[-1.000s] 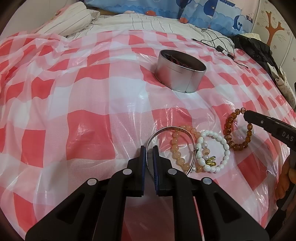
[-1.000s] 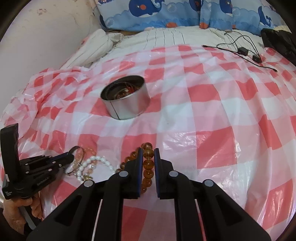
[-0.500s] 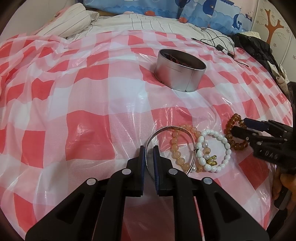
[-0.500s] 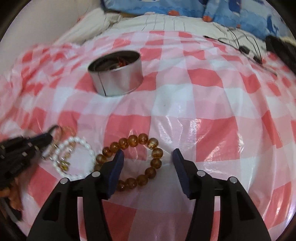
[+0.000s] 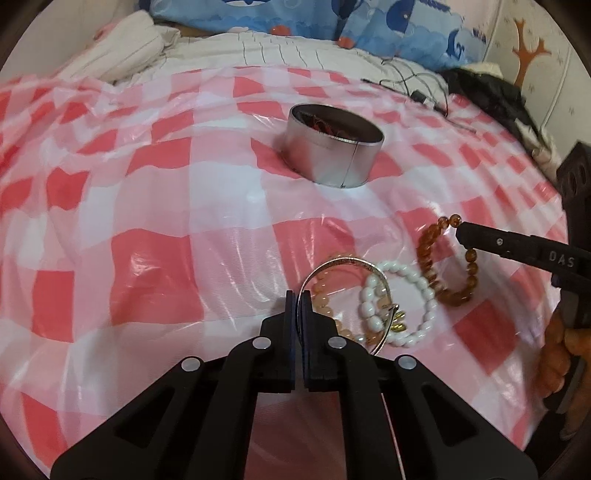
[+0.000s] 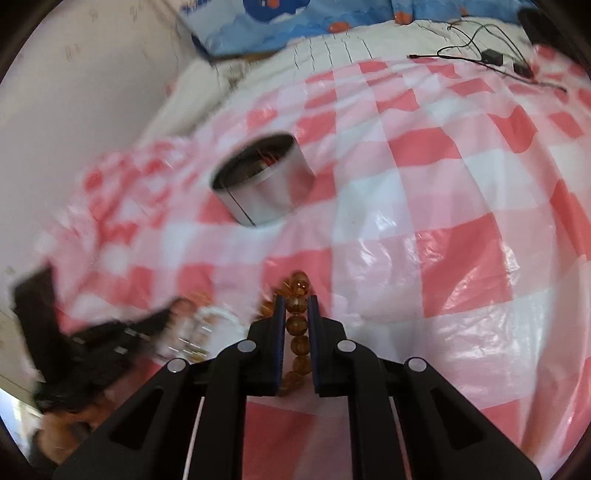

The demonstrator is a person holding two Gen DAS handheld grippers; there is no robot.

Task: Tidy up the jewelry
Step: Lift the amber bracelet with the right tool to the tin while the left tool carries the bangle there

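Nearest in the left wrist view, the left gripper (image 5: 298, 295) has its two fingers pressed almost together on the thin rim of a silver bangle (image 5: 343, 263), clamping it at the bangle's seven o'clock edge. The bangle arcs away from the fingertips toward one o'clock, lying over a peach bead bracelet (image 5: 322, 300) and touching a white bead bracelet (image 5: 421, 284) with a small gold charm. All rest on a red-and-white checked plastic sheet (image 5: 147, 258).

Just beyond, at two o'clock from the left gripper, an amber bead bracelet (image 5: 430, 271) lies near the white one. In the right wrist view, the right gripper (image 6: 296, 304) is closed on that amber bead bracelet (image 6: 297, 325): a line of beads runs between the two fingers, with a few beads sticking out past the tips at twelve o'clock. From the left camera, the right gripper's dark tip (image 5: 465, 233) meets the bracelet's far side.

Farther off, at twelve o'clock from the left gripper, a round metal tin (image 5: 332, 146) stands upright and open, well apart from the bracelets, with something reddish inside.

At the far edge, black cables (image 5: 424, 94) and blue whale-print bedding (image 5: 295, 18) lie beyond the sheet.
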